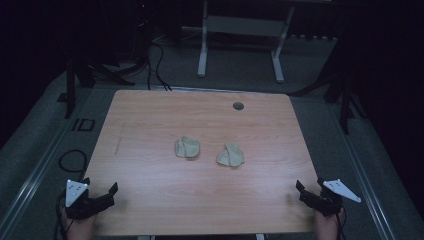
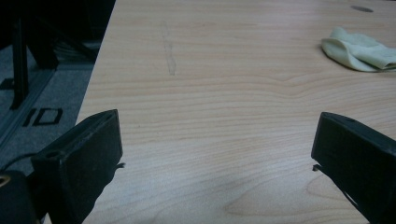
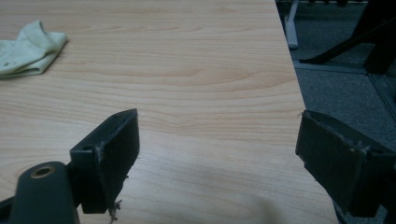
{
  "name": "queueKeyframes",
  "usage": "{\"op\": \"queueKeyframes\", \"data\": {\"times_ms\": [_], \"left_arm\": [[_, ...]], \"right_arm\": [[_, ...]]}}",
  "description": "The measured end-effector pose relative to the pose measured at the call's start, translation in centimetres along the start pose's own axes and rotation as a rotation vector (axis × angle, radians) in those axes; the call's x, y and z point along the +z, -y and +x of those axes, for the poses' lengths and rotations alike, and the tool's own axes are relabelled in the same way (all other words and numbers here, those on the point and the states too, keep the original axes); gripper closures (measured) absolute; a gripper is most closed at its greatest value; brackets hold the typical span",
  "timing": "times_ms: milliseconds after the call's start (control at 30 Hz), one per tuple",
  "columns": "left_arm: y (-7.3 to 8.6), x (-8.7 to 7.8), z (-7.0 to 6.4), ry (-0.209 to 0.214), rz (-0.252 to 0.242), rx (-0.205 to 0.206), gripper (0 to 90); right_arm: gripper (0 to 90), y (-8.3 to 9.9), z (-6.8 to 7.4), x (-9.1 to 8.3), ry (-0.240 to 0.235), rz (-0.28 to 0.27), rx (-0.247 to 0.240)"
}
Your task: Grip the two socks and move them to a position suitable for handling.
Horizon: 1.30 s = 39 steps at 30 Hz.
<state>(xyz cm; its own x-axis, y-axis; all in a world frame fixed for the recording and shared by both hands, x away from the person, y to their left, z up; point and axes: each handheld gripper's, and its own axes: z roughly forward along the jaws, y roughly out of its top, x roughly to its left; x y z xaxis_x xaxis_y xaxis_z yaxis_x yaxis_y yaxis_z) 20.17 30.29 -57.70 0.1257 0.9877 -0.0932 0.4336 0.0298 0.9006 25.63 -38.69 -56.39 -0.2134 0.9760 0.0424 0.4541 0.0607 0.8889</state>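
Your left hand-held gripper and right hand-held gripper both sit spread wide, gripping nothing. Two crumpled pale cloths lie ahead between them on the bench: left cloth, right cloth.

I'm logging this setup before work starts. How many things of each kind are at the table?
Crumpled pale beige cloths: 2 (left cloth, right cloth)
Black two-jaw handheld tools: 2 (left tool, right tool), both open
Wooden table: 1
Total: 5
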Motion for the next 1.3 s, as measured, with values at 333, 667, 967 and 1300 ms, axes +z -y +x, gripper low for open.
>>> {"op": "queueKeyframes", "data": {"times_ms": [333,667,967,1300], "left_arm": [[0.0,0.0,-0.6,0.023,0.003,0.015,2.1],[-0.3,0.1,-2.3,0.043,0.011,0.062,2.1],[-0.5,0.2,-4.1,0.140,-0.023,0.100,2.1],[-0.5,0.7,-6.2,0.222,0.002,0.144,2.1]], "right_arm": [[14.1,-1.0,0.6,0.1,-0.051,0.037,-0.044],[14.1,-2.2,2.0,1.6,-0.140,0.119,-0.041],[14.1,-3.1,4.0,2.8,-0.206,0.158,-0.082],[13.9,-4.5,8.0,5.4,-0.289,0.196,-0.156]]}}
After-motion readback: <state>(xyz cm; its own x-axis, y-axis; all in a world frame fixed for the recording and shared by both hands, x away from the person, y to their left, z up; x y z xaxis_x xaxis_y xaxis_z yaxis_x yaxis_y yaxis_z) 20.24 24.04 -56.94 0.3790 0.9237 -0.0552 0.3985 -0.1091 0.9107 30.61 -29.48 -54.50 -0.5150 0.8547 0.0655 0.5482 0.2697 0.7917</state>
